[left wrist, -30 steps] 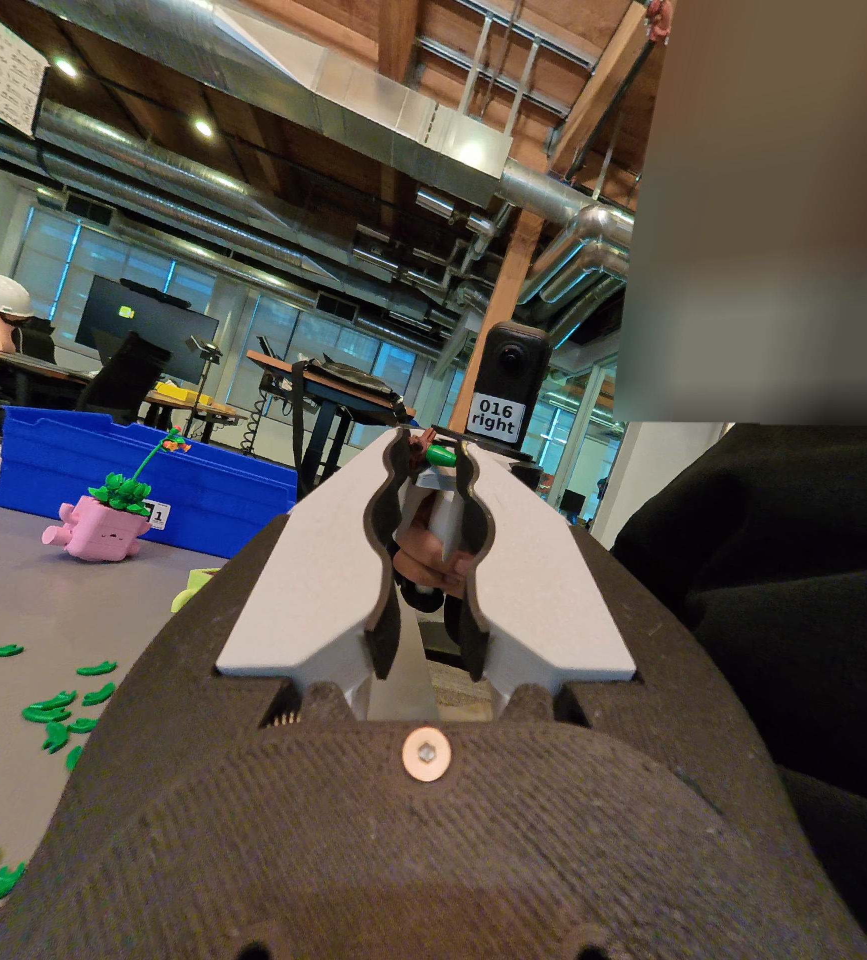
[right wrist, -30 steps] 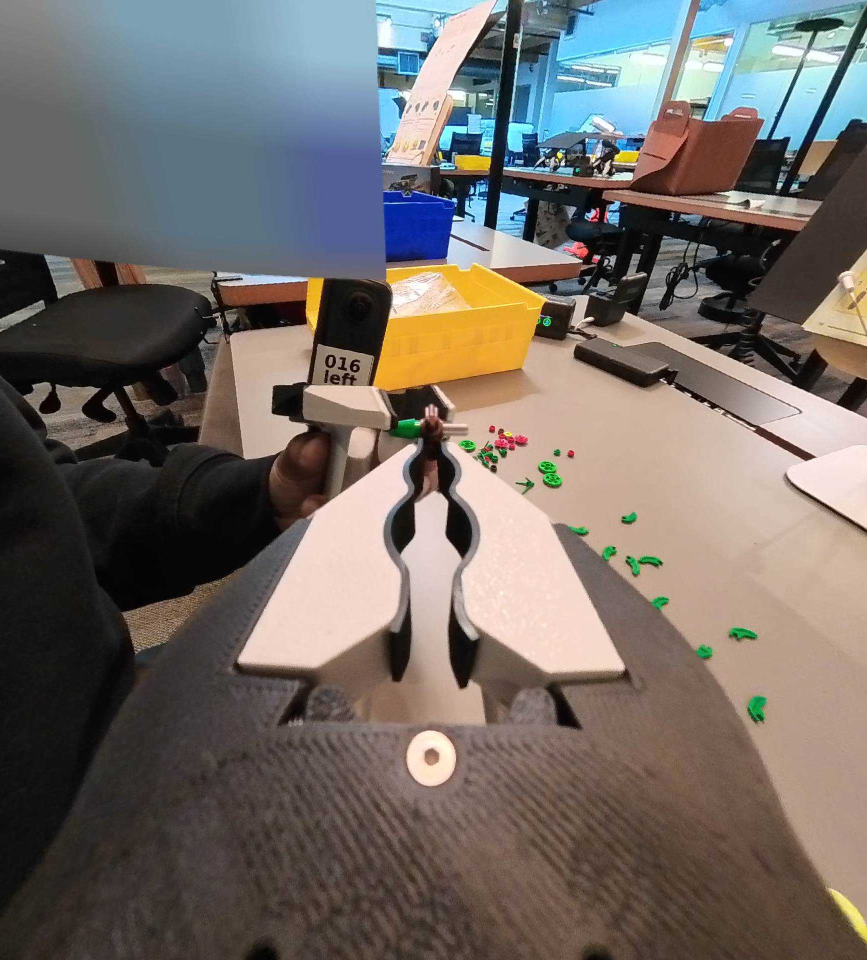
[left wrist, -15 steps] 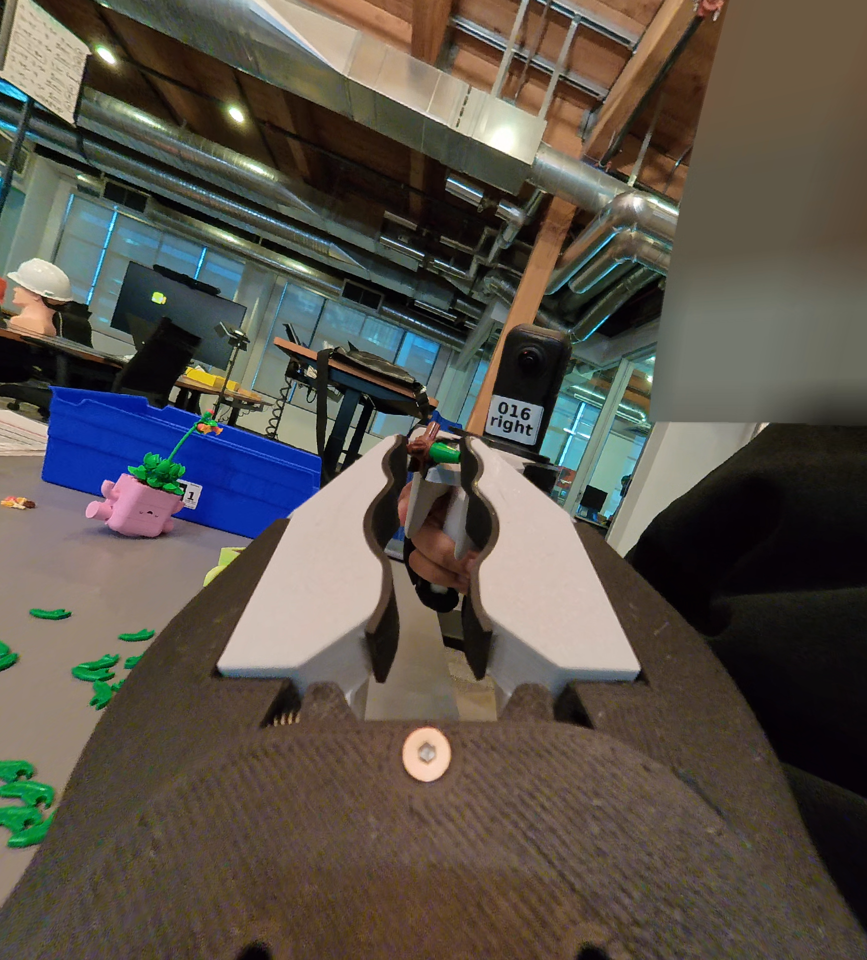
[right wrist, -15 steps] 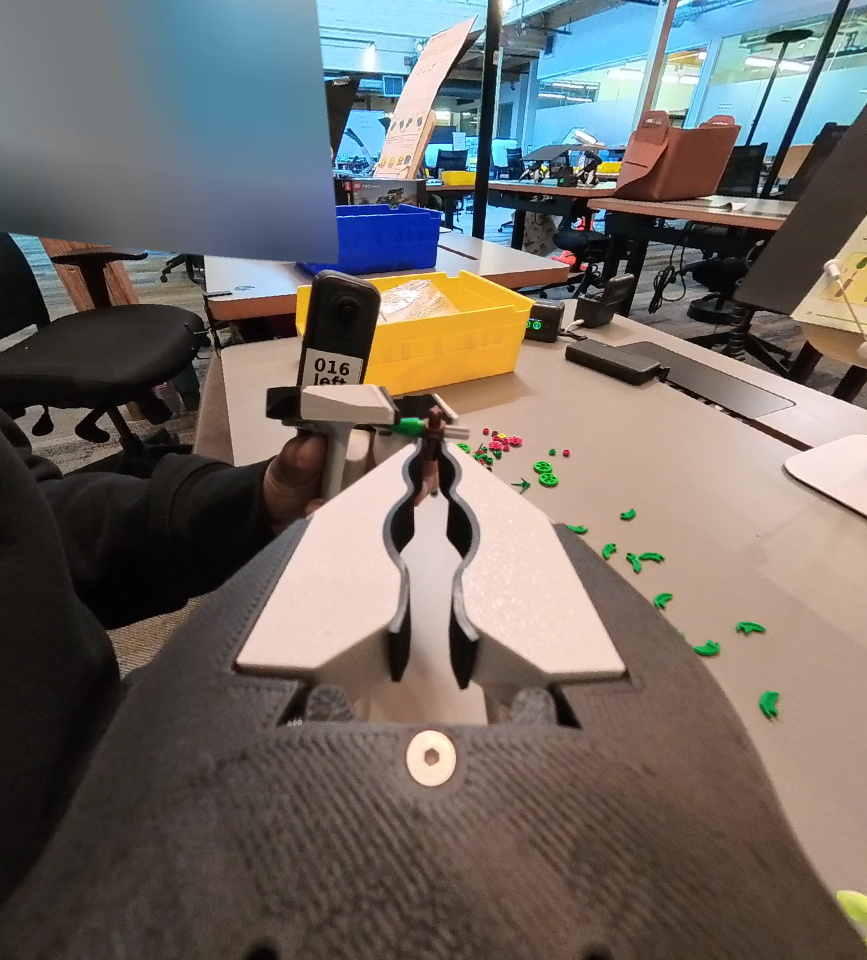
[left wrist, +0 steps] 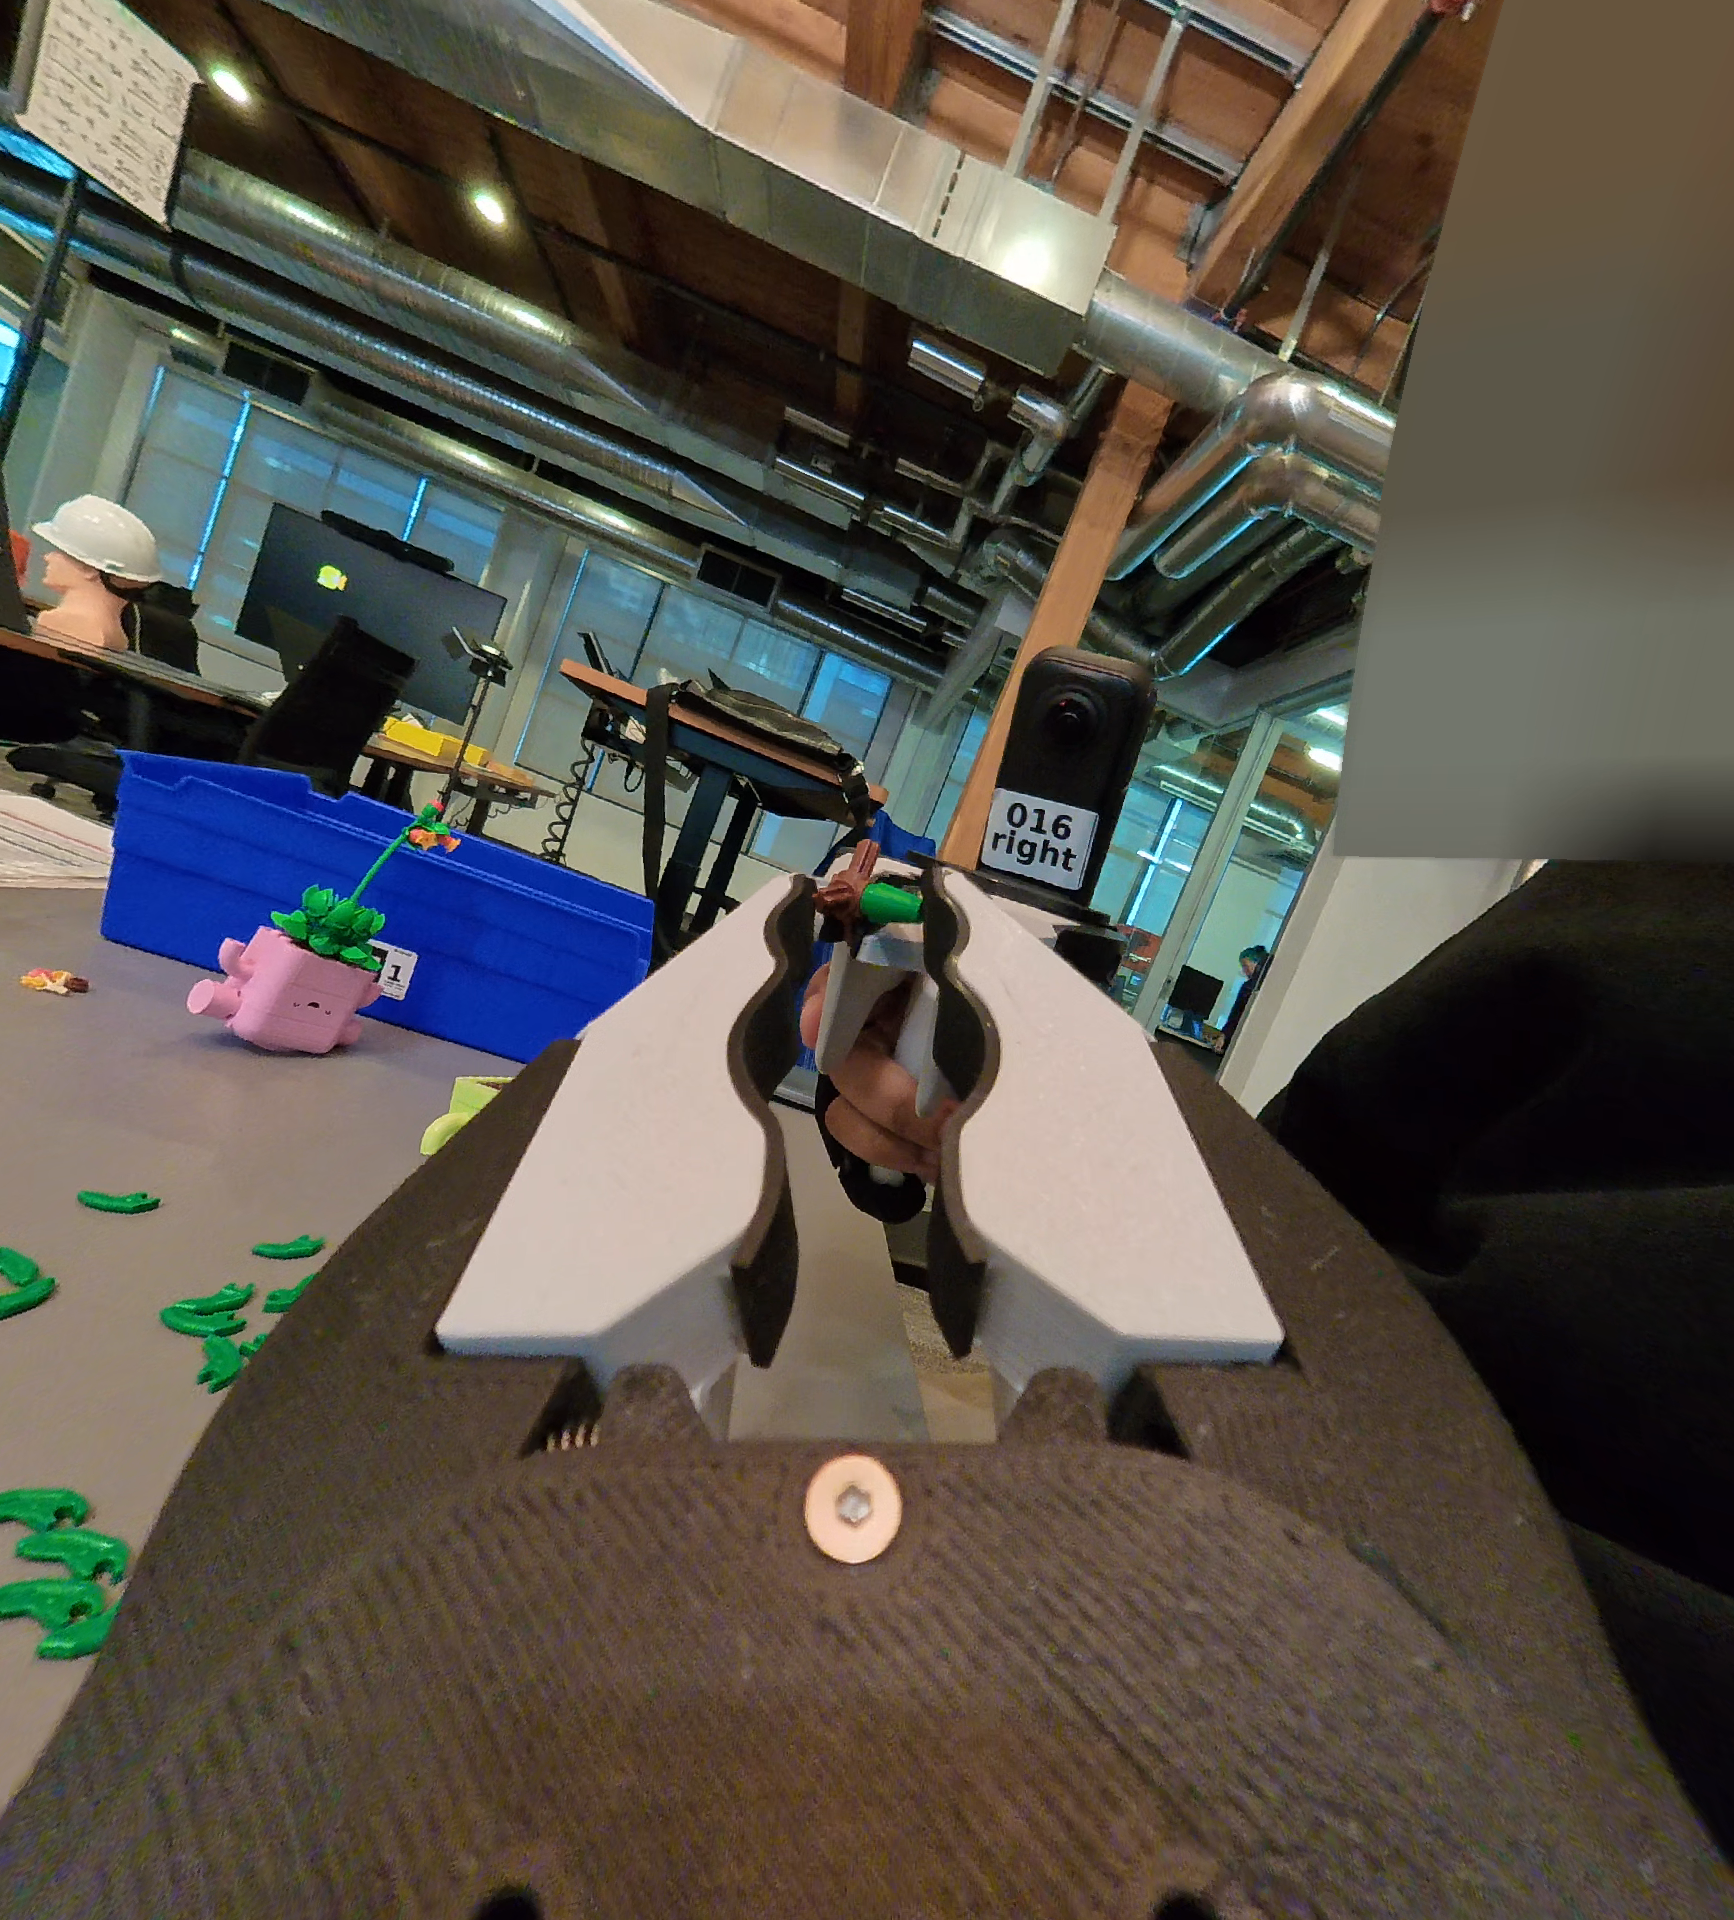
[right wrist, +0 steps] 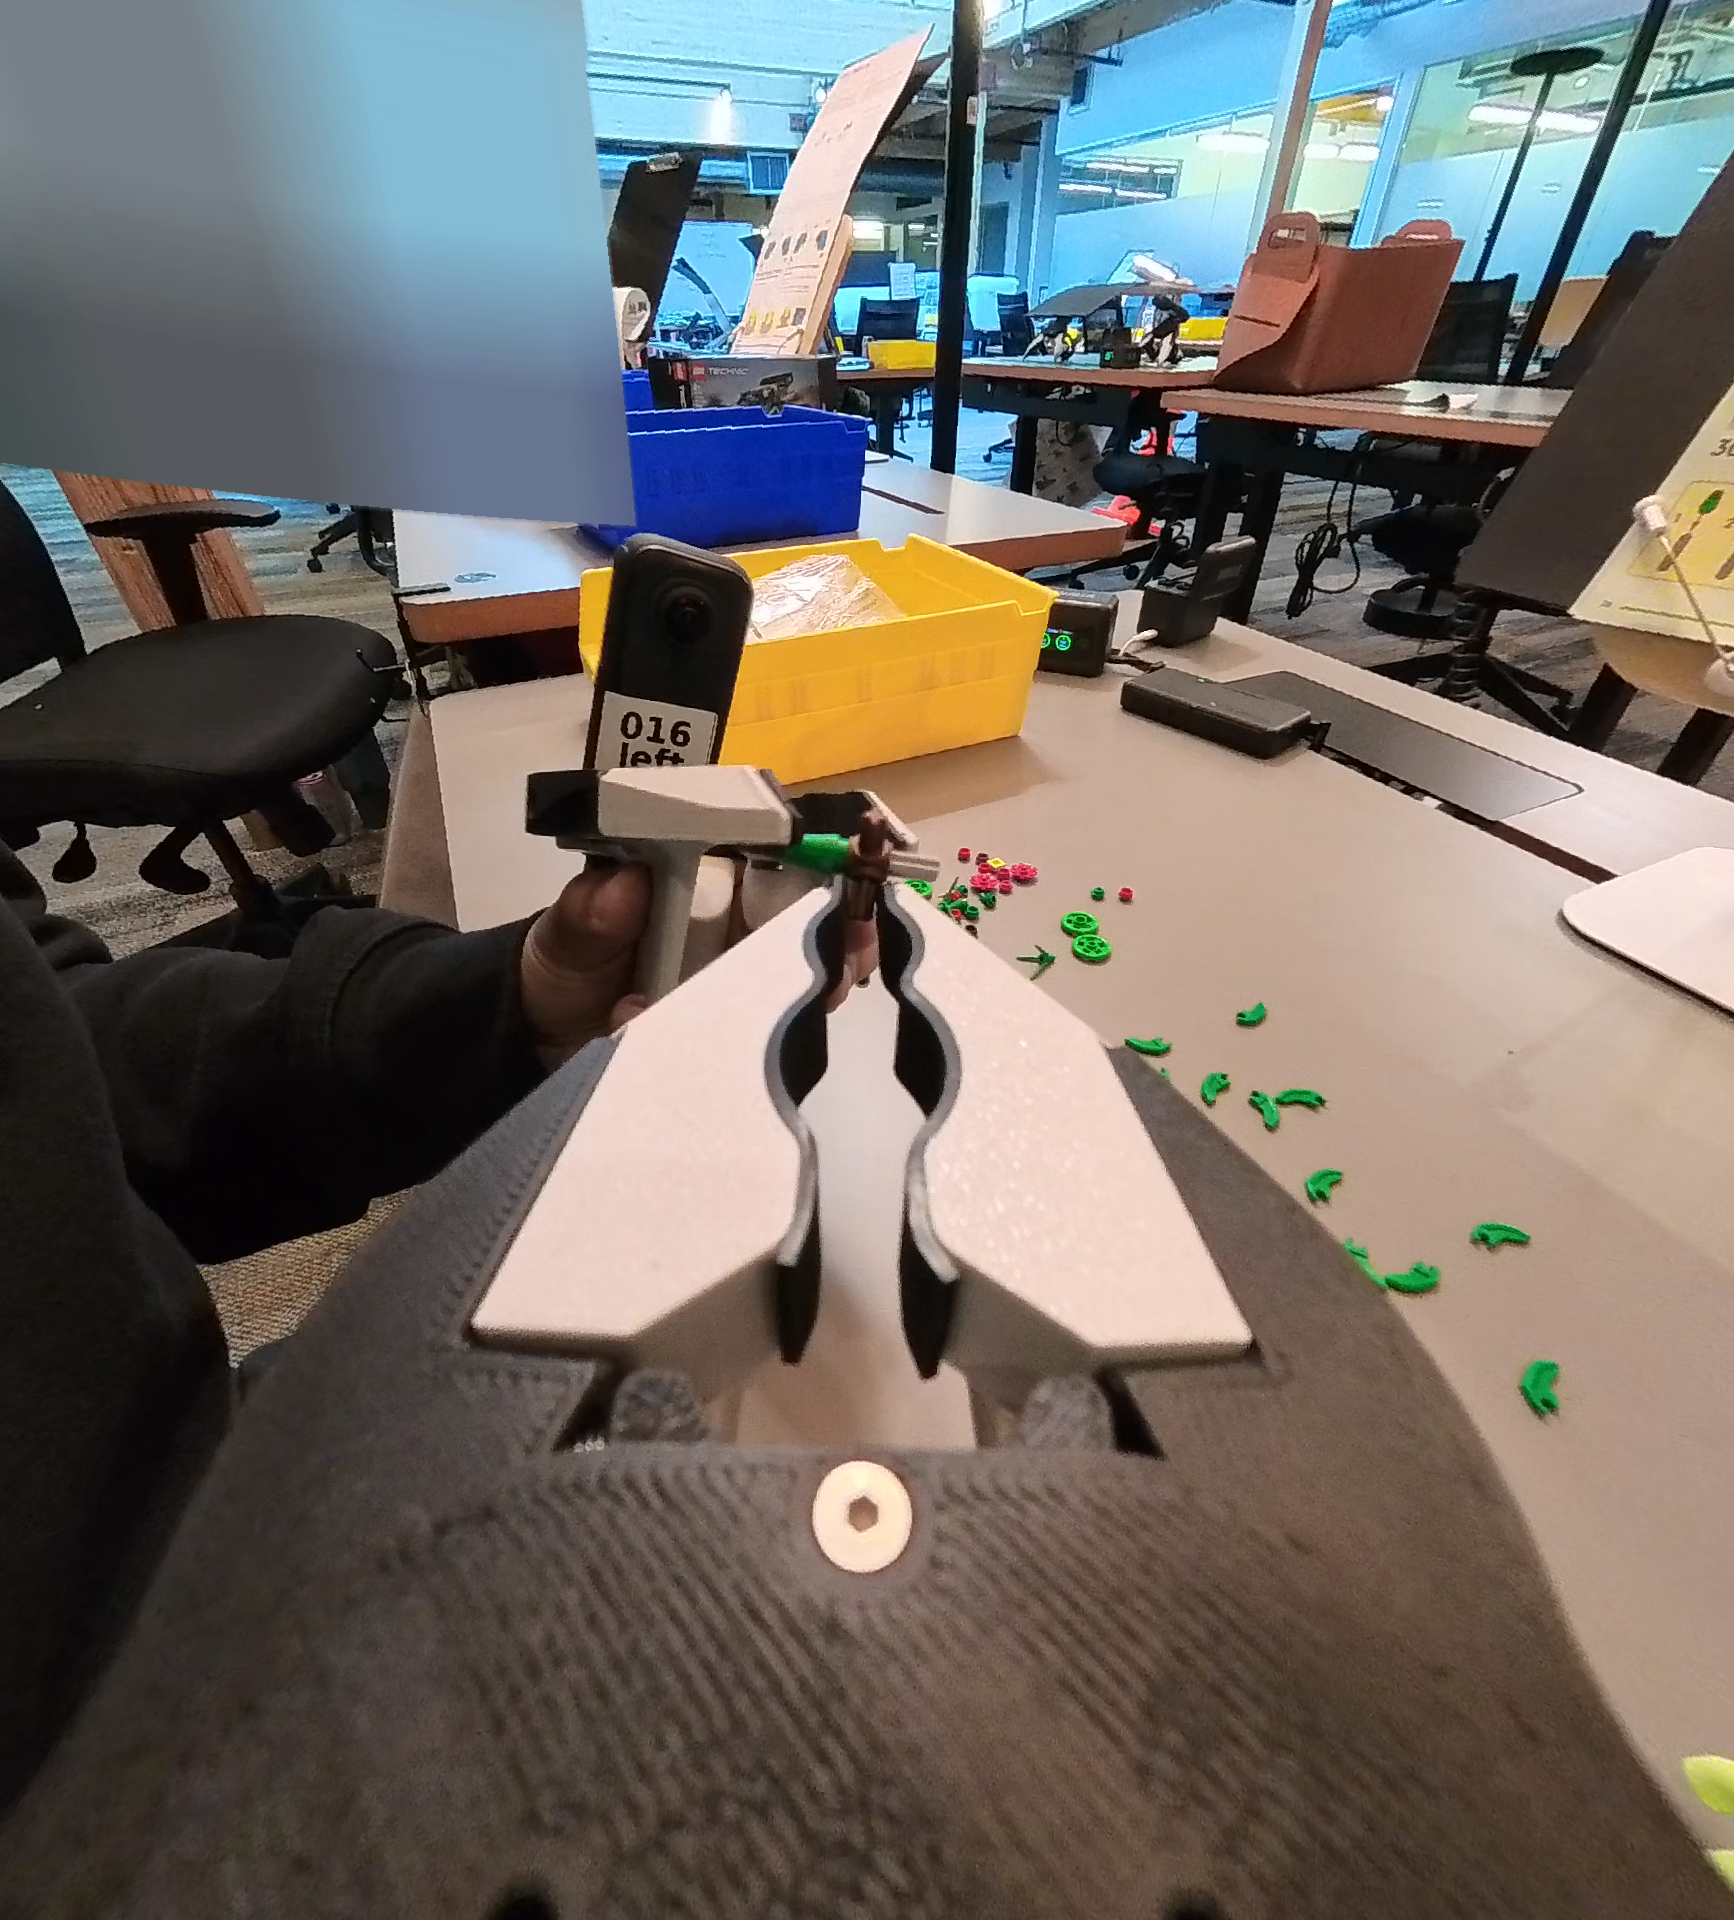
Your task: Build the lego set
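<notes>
We hold a small green lego piece (left wrist: 889, 902) and a brown stem piece (left wrist: 847, 896) together in the air above the table's near edge. The left gripper (left wrist: 861, 906) has its fingers clenched on the green piece; the right gripper (right wrist: 863, 914) has its fingers clenched on the brown stem piece (right wrist: 870, 864), which stands roughly upright. The two pieces look joined where they meet, though the spot is too small for us to be sure. In the right wrist view the green piece (right wrist: 814, 854) lies crosswise. Loose green leaf pieces (right wrist: 1276, 1103) lie scattered over the grey table (right wrist: 1362, 935). A pink pot with a plant (left wrist: 294, 985) lies tilted just in front of a blue bin (left wrist: 489, 925). A yellow bin (right wrist: 884, 665) sits at the far edge.
</notes>
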A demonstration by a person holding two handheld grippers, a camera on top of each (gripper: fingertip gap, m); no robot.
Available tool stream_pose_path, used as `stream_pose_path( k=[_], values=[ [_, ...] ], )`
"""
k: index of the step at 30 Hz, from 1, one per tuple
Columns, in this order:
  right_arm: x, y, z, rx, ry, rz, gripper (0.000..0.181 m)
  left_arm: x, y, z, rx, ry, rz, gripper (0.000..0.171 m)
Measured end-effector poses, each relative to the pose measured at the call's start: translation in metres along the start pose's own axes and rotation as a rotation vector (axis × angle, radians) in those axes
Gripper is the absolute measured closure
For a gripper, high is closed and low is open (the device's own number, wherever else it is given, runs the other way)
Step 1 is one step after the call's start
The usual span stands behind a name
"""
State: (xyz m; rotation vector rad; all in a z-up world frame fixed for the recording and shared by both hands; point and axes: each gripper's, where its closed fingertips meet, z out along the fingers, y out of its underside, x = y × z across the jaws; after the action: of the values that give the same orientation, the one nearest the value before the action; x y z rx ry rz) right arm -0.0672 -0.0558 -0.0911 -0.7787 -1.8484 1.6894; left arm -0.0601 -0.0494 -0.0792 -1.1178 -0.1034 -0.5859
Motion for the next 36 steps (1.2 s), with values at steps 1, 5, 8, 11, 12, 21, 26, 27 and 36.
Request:
stream_pose_path(
  k=[1,5,8,11,12,21,26,27,36],
  values=[
    [0.0,0.0,0.0,-0.001,0.0,-0.001,0.178,0.0,0.0,0.0,0.0,-0.001,-0.001,0.153],
    [0.0,0.002,0.001,-0.005,0.002,-0.004,0.176,-0.002,0.0,-0.001,0.0,-0.007,-0.004,0.153],
    [0.0,0.002,0.001,-0.002,0.0,0.0,0.174,-0.003,0.0,-0.001,0.001,-0.011,-0.005,0.153],
    [0.0,0.002,0.002,0.0,0.0,0.006,0.173,-0.003,0.0,-0.001,0.0,-0.012,-0.007,0.153],
    [0.001,0.003,0.002,-0.001,0.004,0.009,0.173,-0.003,0.001,-0.001,-0.002,-0.01,-0.009,0.153],
    [0.003,0.004,0.001,0.013,-0.003,0.068,0.178,-0.003,0.004,-0.001,-0.016,0.003,-0.032,0.153],
    [0.003,0.005,0.001,0.003,-0.019,0.138,0.179,-0.003,0.004,0.0,-0.009,-0.001,-0.033,0.153],
    [0.003,0.005,0.001,0.005,-0.026,0.154,0.179,-0.002,0.004,0.0,-0.004,-0.001,-0.029,0.153],
    [0.007,0.0,-0.004,0.044,-0.045,0.233,0.18,-0.005,-0.006,-0.004,0.06,-0.02,-0.041,0.138]
  ],
)
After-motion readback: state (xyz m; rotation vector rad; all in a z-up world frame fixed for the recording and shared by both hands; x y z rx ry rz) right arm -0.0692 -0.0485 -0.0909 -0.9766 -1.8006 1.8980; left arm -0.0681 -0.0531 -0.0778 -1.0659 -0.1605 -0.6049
